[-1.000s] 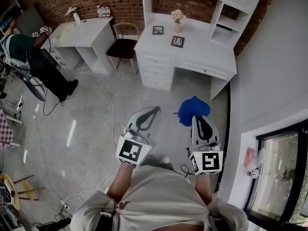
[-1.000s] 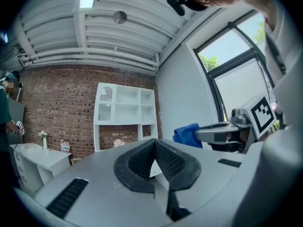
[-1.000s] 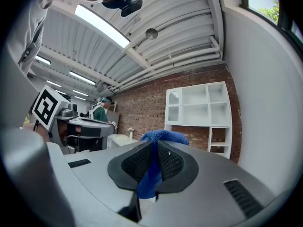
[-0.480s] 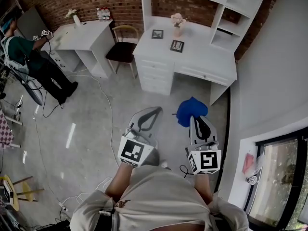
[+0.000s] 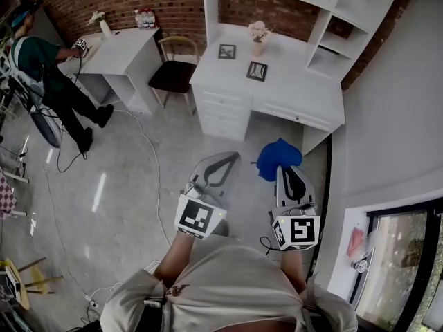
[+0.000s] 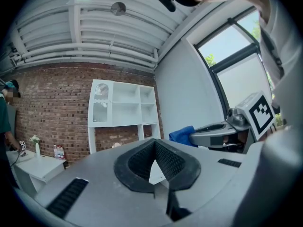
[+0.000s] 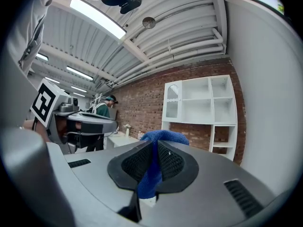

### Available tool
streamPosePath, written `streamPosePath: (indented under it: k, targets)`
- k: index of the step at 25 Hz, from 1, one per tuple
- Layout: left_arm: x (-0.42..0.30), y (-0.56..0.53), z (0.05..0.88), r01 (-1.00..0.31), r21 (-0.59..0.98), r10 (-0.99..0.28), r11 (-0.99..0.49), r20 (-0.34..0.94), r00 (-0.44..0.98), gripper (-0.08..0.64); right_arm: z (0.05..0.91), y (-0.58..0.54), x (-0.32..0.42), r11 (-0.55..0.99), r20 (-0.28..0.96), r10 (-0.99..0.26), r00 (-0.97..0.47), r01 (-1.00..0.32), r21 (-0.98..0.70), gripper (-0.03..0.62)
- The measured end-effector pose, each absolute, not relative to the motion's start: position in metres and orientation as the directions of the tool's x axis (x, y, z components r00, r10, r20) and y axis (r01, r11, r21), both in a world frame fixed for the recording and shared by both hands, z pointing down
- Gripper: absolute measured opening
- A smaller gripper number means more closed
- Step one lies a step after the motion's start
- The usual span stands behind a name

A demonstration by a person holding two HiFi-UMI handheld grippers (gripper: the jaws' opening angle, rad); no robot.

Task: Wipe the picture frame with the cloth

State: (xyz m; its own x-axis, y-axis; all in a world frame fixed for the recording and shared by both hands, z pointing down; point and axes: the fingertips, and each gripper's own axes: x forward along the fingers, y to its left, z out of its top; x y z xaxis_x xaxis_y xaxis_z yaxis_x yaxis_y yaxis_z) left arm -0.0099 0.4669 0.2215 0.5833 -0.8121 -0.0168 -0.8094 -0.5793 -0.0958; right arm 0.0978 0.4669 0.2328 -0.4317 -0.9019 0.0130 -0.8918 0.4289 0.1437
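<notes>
Two picture frames are on the white desk (image 5: 297, 88) ahead: a small one (image 5: 226, 51) stands upright and another (image 5: 257, 70) lies nearer the desk's front. A blue cloth (image 5: 277, 158) hangs bunched from my right gripper (image 5: 287, 170), which is shut on it; in the right gripper view the cloth (image 7: 158, 138) is pinched between the black pads (image 7: 177, 164) of that gripper (image 7: 155, 146). My left gripper (image 5: 223, 162) is shut and holds nothing; its tips (image 6: 154, 144) meet. Both grippers hover over the floor, well short of the desk.
A vase of flowers (image 5: 259, 32) stands behind the frames, under white shelves (image 5: 332, 19). A dark-seated chair (image 5: 173, 71) sits left of the desk, beside a second white desk (image 5: 121, 43) where a person (image 5: 41, 68) stands. Cables (image 5: 149, 151) cross the floor. A window (image 5: 398, 254) is on the right.
Both grippers keep almost the same pose, the cloth still in the right one. The view has shifted slightly towards the desk. The person at the far left has stepped up to the side desk.
</notes>
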Motion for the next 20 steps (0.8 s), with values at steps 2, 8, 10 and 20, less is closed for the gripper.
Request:
streamPosePath:
  k: [2, 8, 10, 20]
  targets:
    - [-0.014, 0.453, 0.223, -0.805, -0.088, -0.808, -0.586, -0.015, 0.589, -0.005, 0.234, 0.453, 0.093, 0.423, 0.020, -0.905, -0.425, -0.894, 0.146, 0.023]
    - [-0.026, 0.410, 0.227, -0.788, -0.077, -0.791, -0.610, -0.006, 0.612, -0.005, 0.235, 0.414, 0.082, 0.392, 0.034, -0.920, -0.391, -0.908, 0.146, 0.023]
    - [-0.031, 0.398, 0.228, -0.785, -0.072, -0.787, -0.615, -0.008, 0.617, -0.005, 0.236, 0.403, 0.079, 0.382, 0.035, -0.924, -0.381, -0.912, 0.149, 0.023]
    - [-0.047, 0.346, 0.236, -0.770, -0.050, -0.771, -0.636, 0.001, 0.637, -0.005, 0.241, 0.359, 0.064, 0.348, 0.048, -0.937, -0.345, -0.923, 0.164, 0.023]
